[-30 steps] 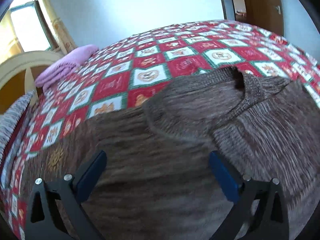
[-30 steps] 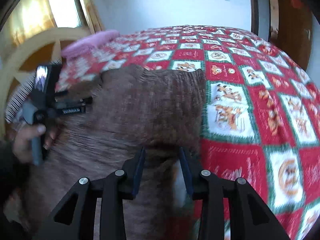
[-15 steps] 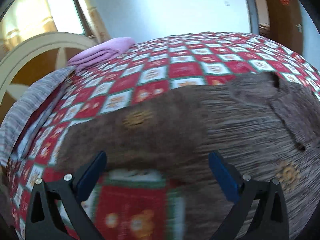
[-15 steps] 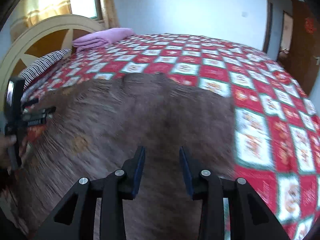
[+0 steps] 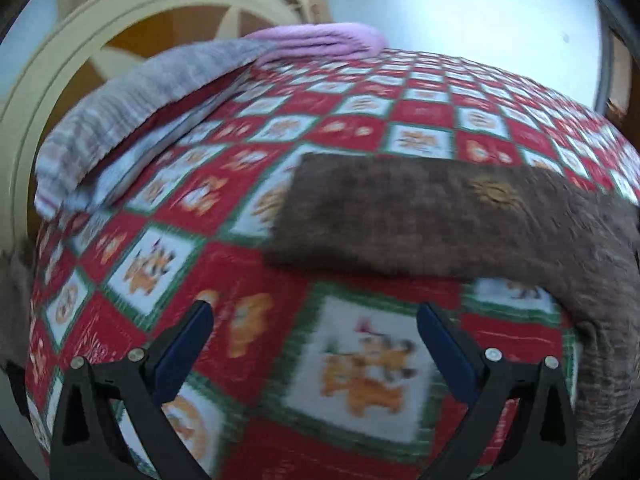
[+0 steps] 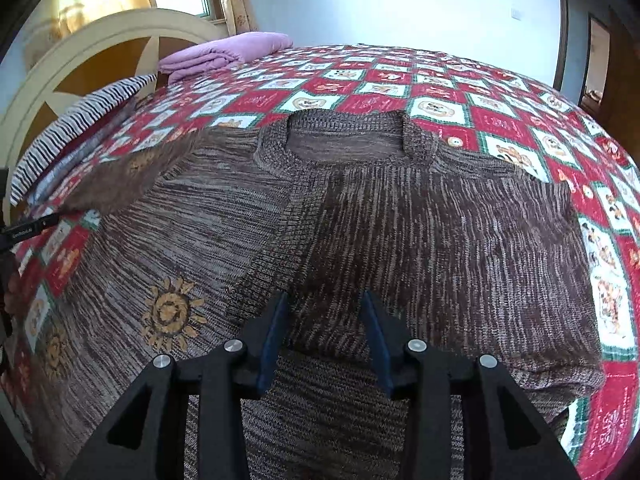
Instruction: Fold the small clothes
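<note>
A brown knitted sweater [image 6: 400,216] with orange sun motifs lies flat on the bed, neckline away from me. Its right sleeve is folded in over the chest; its left sleeve [image 5: 420,212] stretches out to the left. My right gripper [image 6: 325,300] hovers over the sweater's lower middle, jaws a little apart and empty. My left gripper [image 5: 314,312] is wide open and empty over the bare quilt, just short of the left sleeve's cuff. The left gripper's edge shows at the far left of the right wrist view [image 6: 24,232].
The red, white and green patchwork quilt [image 6: 500,92] covers the bed. A folded pink blanket [image 6: 228,54] and a striped pillow [image 6: 76,128] lie by the cream headboard [image 6: 80,40]. A doorway [image 6: 596,64] is at the far right.
My left gripper has swung left off the sweater's body, out past the sleeve cuff. My right gripper has moved from the sweater's right edge to its middle; the right sleeve now lies folded in.
</note>
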`<action>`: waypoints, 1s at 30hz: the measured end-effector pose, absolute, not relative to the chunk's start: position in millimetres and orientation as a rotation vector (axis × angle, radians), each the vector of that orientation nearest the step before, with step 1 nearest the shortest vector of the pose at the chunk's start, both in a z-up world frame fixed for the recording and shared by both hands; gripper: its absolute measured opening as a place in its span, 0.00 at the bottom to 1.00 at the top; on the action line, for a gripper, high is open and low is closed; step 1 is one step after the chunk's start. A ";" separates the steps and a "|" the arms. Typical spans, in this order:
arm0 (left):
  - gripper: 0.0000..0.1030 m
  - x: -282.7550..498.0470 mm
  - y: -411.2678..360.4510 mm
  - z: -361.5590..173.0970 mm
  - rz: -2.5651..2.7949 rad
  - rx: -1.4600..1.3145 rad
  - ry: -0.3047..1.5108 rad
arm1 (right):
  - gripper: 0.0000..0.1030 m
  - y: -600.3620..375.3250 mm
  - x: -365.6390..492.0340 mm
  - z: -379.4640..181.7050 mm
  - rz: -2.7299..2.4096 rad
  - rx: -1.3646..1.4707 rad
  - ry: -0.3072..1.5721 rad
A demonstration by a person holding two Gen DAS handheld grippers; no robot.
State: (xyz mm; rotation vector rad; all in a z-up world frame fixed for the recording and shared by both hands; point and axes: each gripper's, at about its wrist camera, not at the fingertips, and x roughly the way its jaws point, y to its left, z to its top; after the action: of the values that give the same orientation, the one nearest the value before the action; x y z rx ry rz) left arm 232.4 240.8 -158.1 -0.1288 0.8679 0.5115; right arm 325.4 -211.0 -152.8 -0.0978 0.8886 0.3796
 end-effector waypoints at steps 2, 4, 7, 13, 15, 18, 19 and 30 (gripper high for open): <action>1.00 227.8 254.2 -156.9 0.512 -0.207 0.875 | 0.41 -209.8 324.6 -153.8 0.377 -0.106 0.887; 1.00 221.5 268.2 -154.9 0.497 -0.323 0.862 | 0.42 -207.3 324.6 -153.5 0.373 -0.114 0.881; 0.95 216.5 286.3 -155.2 0.443 -0.527 0.830 | 0.42 -208.9 322.7 -154.3 0.375 -0.106 0.873; 0.88 227.3 303.0 -168.5 0.353 -0.807 0.814 | 0.59 -210.2 320.0 -154.9 0.407 -0.097 0.867; 0.88 230.5 305.3 -172.6 0.318 -0.870 0.797 | 0.61 -205.4 318.1 -155.5 0.405 -0.126 0.864; 0.88 235.7 311.7 -177.5 0.313 -0.928 0.770 | 0.62 -201.6 317.1 -156.0 0.394 -0.156 0.862; 0.88 236.7 314.2 -177.8 0.316 -0.941 0.756 | 0.62 -201.2 316.9 -156.0 0.392 -0.160 0.860; 0.84 232.1 293.2 -150.1 0.200 -0.977 0.686 | 0.63 -198.8 315.7 -156.2 0.384 -0.176 0.858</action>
State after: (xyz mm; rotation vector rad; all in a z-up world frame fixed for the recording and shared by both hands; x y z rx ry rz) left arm 232.1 293.2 -150.1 -0.9775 0.6860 0.2000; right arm 315.7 -198.8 -156.2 -0.1758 0.8577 0.3838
